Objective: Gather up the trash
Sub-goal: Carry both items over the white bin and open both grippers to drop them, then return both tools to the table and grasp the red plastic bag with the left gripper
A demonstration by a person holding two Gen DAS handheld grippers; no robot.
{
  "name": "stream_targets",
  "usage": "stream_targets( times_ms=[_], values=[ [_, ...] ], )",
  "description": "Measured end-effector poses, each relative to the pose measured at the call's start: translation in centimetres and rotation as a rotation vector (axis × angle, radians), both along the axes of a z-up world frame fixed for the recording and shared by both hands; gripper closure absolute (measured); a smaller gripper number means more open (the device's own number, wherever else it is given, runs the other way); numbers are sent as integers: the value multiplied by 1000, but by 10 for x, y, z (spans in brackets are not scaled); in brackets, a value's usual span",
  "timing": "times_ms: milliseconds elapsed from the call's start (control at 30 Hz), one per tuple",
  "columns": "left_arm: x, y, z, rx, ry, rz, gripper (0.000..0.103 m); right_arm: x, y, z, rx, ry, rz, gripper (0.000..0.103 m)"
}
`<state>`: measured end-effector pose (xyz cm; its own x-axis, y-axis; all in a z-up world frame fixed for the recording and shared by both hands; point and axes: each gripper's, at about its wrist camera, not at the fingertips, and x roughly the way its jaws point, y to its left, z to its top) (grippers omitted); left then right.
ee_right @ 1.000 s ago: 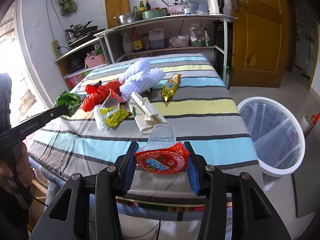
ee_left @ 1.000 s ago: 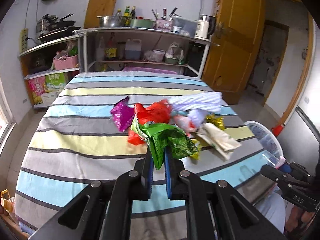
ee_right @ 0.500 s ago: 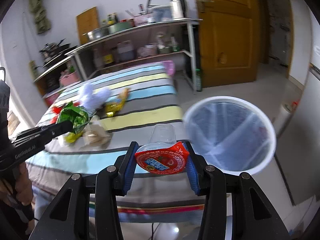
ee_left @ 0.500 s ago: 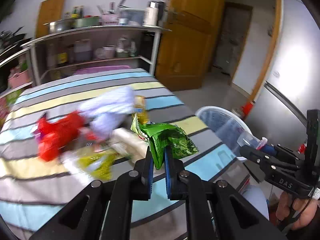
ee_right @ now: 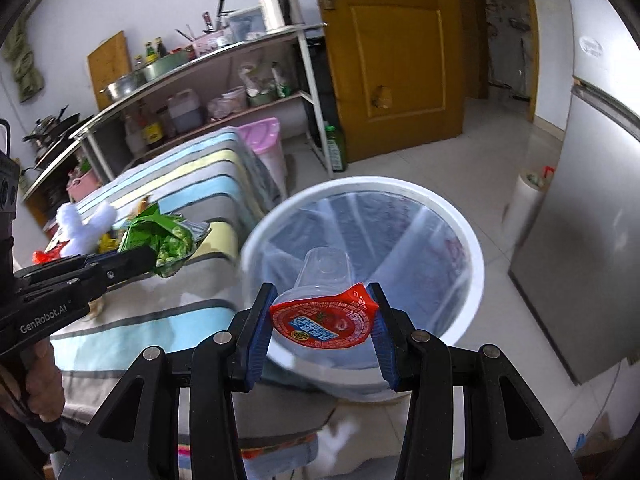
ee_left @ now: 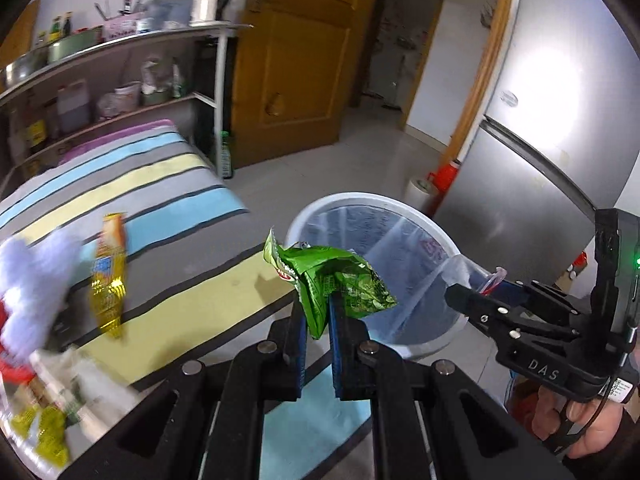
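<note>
Right tool [ee_right: 318,322] clamped on cup [ee_right: 320,304]: clear plastic, peeled red foil lid, held over bin [ee_right: 476,248] mouth. Left tool [ee_left: 318,316] pinches green wrapper [ee_left: 332,280], crumpled, glossy, at bin's 9 o'clock rim, beside tabletop [ee_left: 192,288] edge.

Risk: wrapper is light; released from here it may flutter short onto the floor. Cup lid flap could snag a pad. Remaining wrappers [ee_left: 108,272] lie at 9 o'clock on tabletop.

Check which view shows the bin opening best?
Right wrist: the bin fills the centre, its whole rim and clear liner visible beyond the held cup. Left wrist shows the bin too, but the green wrapper and right gripper cover part of it.
</note>
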<state>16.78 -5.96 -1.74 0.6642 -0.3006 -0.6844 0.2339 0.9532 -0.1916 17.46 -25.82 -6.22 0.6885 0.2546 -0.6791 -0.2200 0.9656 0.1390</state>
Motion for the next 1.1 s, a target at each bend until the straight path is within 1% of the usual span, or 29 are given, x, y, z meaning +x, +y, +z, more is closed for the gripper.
stream_targets(
  times_ms=[200, 267, 400, 500, 733, 967, 1100],
  values=[
    [23, -19, -10, -3, 38, -50, 92, 16, -15, -18, -8, 39, -28, 55],
    [28, -21, -12, -9, 48, -59, 91, 19, -19, -23, -2, 48, -35, 50],
    [32, -22, -16, -17, 67, -59, 80, 20, -25, -28, 10, 54, -49, 45],
    [31, -21, -14, -20, 59, -50, 80, 17, -25, -26, 9, 50, -50, 45],
    [12, -10, -2, -20, 22, -22, 80, 0, -14, -7, 21, 12, -16, 45],
    [-23, 15, 14, -24, -28, 41, 80, -29, 8, 13, 14, -40, 56, 45],
    [-45, 32, 18, -19, -48, 88, 80, -46, 24, 20, 18, -57, 104, 45]
  ],
)
